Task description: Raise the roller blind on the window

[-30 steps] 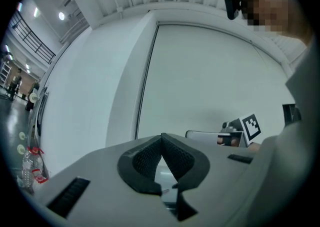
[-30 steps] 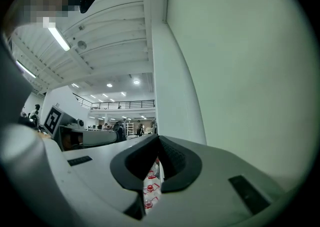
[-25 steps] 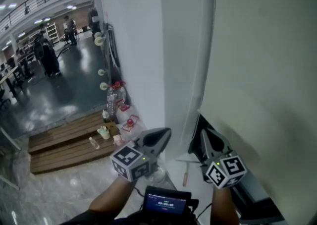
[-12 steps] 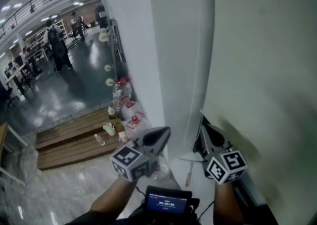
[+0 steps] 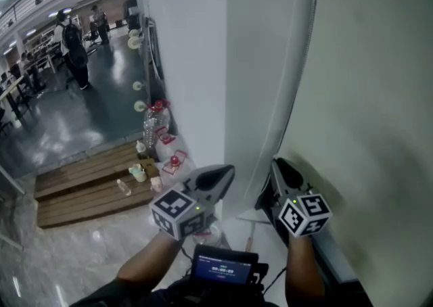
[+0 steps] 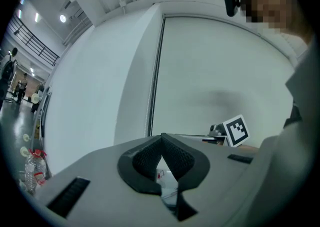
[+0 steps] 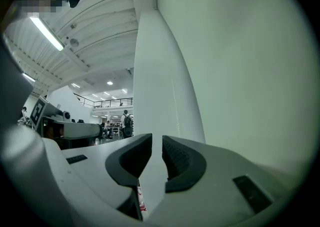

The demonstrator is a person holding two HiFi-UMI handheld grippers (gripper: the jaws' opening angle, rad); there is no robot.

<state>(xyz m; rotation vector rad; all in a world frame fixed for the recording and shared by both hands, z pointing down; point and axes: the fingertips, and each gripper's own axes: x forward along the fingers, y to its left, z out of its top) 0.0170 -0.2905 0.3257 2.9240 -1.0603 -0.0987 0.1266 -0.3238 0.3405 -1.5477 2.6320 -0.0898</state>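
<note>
Roller blind (image 5: 365,96): pale, matte sheet, flat and taut, filling the right of the head view. Its lower left corner hangs just above the right hand-held gripper (image 7: 157,151), with a dark gap of window showing beneath it.

Beaded cord (image 7: 175,108): thin dotted line running down the white column (image 5: 196,62), ending from sight just above the right jaws. Whether it passes between them cannot be told.

Right hand-held gripper: jaws have just been opening and stand apart by a narrow slot. Nothing is gripped; only the smooth pale column shows through. Pads are dark, ribbed and curved, set in a grey moulded shell.

Left hand-held gripper (image 6: 161,143): jaws closed tip to tip on nothing, with the same dark textured pads. It is held level beside the right one, facing the blind's edge.

Sill (image 5: 260,231): white, smooth, below both grippers.

Bottles (image 5: 154,126): clear plastic with red caps, on the floor by a slatted wooden platform (image 5: 81,184).

Hazards, as judged:
- The cord is fine and lies close against the column, so closing off-line would likely miss it or pinch the blind's fabric instead.
- Round beads may slip through the pads under a weak grip.
- Pulling the wrong run of the loop would lower the blind rather than raise it.
- The left gripper, being closed, cannot take the next pull until it opens.
</note>
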